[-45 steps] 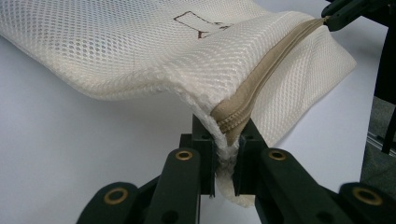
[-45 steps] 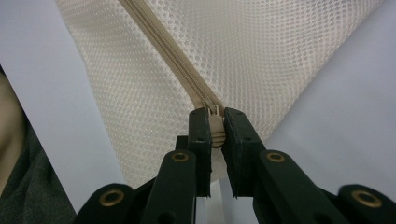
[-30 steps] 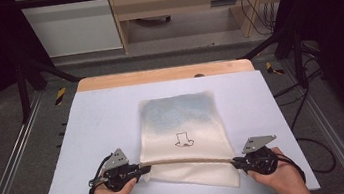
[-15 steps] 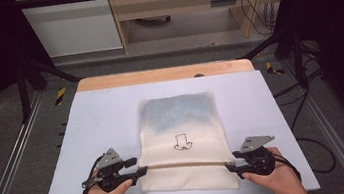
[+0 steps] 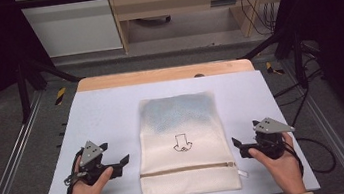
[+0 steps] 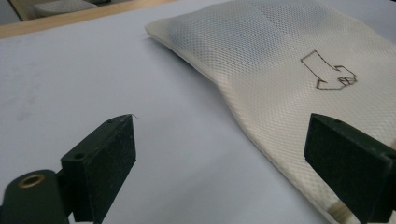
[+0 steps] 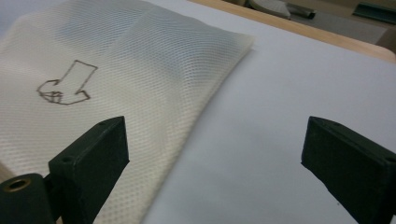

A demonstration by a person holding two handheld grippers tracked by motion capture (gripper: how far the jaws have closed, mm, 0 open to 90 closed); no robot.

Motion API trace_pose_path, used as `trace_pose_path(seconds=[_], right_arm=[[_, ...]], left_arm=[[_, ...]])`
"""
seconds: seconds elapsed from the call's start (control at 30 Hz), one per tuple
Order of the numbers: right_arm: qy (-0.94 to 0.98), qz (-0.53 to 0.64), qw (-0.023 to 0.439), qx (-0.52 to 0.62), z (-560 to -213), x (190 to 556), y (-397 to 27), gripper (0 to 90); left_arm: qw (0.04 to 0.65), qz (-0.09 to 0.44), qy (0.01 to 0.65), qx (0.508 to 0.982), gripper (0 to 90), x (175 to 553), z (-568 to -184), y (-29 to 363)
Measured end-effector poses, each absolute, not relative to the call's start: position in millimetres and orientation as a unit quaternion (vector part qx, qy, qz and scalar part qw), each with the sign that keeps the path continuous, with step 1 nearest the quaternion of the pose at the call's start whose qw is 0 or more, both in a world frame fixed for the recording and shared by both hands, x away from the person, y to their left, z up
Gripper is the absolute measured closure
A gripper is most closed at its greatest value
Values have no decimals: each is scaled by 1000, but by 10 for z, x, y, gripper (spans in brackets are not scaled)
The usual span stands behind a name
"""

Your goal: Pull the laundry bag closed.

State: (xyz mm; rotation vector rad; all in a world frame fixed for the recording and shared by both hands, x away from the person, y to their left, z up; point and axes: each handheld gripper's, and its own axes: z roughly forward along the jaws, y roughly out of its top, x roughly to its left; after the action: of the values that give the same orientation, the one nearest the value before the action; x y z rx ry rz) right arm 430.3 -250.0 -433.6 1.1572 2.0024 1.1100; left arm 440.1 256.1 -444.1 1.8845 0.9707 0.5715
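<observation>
From the high view I see the cream mesh bag (image 5: 183, 143) lying flat in the middle of the pale tabletop (image 5: 106, 110), its zipper (image 5: 187, 168) running across near the edge closest to me and a small drawn arrow (image 5: 182, 143) on the cloth above it. My left gripper (image 5: 118, 163) sits just off the bag's left side, held in my left hand (image 5: 85, 191), and my right gripper (image 5: 237, 145) sits just off the right side in my right hand (image 5: 280, 163). Neither one touches the bag here; each is apart from its edge with bare tabletop between.

In the left gripper view my fingers (image 6: 100, 170) stand wide apart, having just been opening, and nothing is pinched between them. The gap looks onto bare tabletop, with the bag's edge running past the far finger on the right and the arrow mark (image 6: 329, 72) farther up the cloth. The mesh bulges a little toward its far end.

In the right gripper view the fingers (image 7: 91, 165) are likewise spread wide, having just been opening, with nothing gripped. The bag (image 7: 121, 70) fills the left of the picture, its edge crossing diagonally in front of the left-hand finger, while the other finger stands over bare tabletop. The arrow (image 7: 65, 84) shows on the cloth beyond.
</observation>
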Motion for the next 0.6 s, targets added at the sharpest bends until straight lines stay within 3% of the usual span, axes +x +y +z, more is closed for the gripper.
trace_pose_path(seconds=[0.17, 0.6], right_arm=[[716, 423, 300, 466, -4357, 4354, -2716, 62], [682, 399, 339, 511, -4473, 4345, -3052, 56]], left_arm=[[469, 255, 399, 746, 72, 4452, -4410, 2719], [430, 302, 411, 745, 63, 4582, -4471, 3020]])
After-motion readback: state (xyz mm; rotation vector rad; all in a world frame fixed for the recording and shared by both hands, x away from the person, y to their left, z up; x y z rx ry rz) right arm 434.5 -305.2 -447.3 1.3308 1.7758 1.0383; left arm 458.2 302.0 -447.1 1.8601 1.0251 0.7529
